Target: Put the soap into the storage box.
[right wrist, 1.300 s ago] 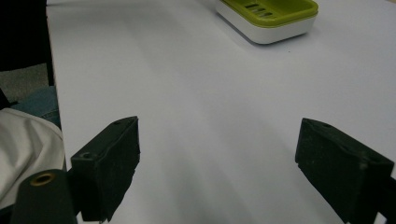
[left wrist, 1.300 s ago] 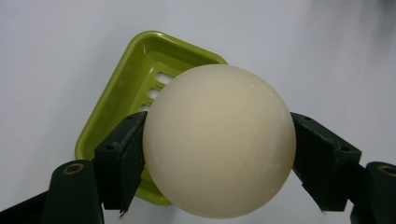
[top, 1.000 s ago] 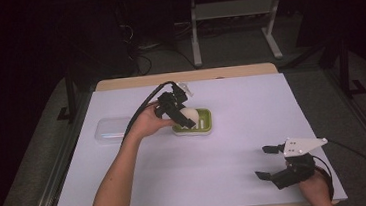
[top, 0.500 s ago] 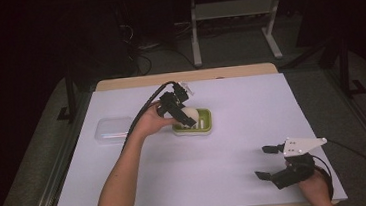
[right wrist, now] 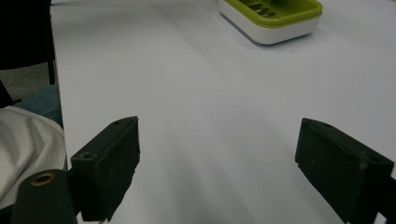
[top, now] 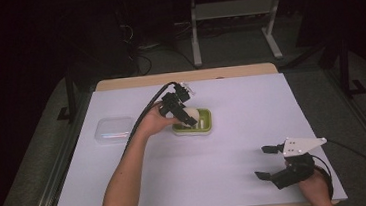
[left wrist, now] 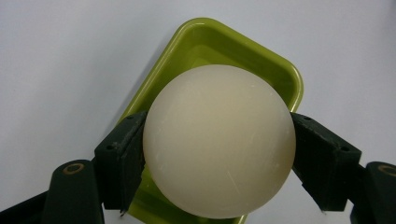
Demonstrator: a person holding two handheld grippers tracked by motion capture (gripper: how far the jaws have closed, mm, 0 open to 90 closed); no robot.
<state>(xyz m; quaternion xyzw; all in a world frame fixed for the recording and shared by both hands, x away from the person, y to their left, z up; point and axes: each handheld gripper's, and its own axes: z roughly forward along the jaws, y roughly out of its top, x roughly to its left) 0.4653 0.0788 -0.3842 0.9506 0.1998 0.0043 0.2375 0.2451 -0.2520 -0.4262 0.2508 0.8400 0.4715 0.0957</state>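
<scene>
In the high view, the person's left forearm reaches up the middle of the white tabletop [top: 235,143], bare below a white sleeve, with the hand wrapped around the left tool [top: 188,117], which is tipped forward and down over the green tray [top: 206,122]. A pale ball [top: 190,116] sits between its jaws, directly above the near-left end of the tray. A thick black cable trails back along the arm. A clear, rounded rectangular plastic lid [top: 114,129] lies flat to the left, well apart from the tray. At the tabletop's near right corner the right hand holds the right tool [top: 268,162], level and pointing left, jaws spread wide, with a grey 3-cornered plate on top.

In the left gripper view, the 2 black jaws press against opposite sides of the ball [left wrist: 219,140], a smooth, matte, cream sphere with faint scuffs. Beneath it lies the tray [left wrist: 205,39], glossy lime green with rounded corners and a raised rim; whether the ball touches it cannot be told.

In the right gripper view, the right tool [right wrist: 219,158] has its blocky, rough black pads far apart with nothing between them, above bare white surface. The tray [right wrist: 275,18] lies far off, green on top and white at its base.
</scene>
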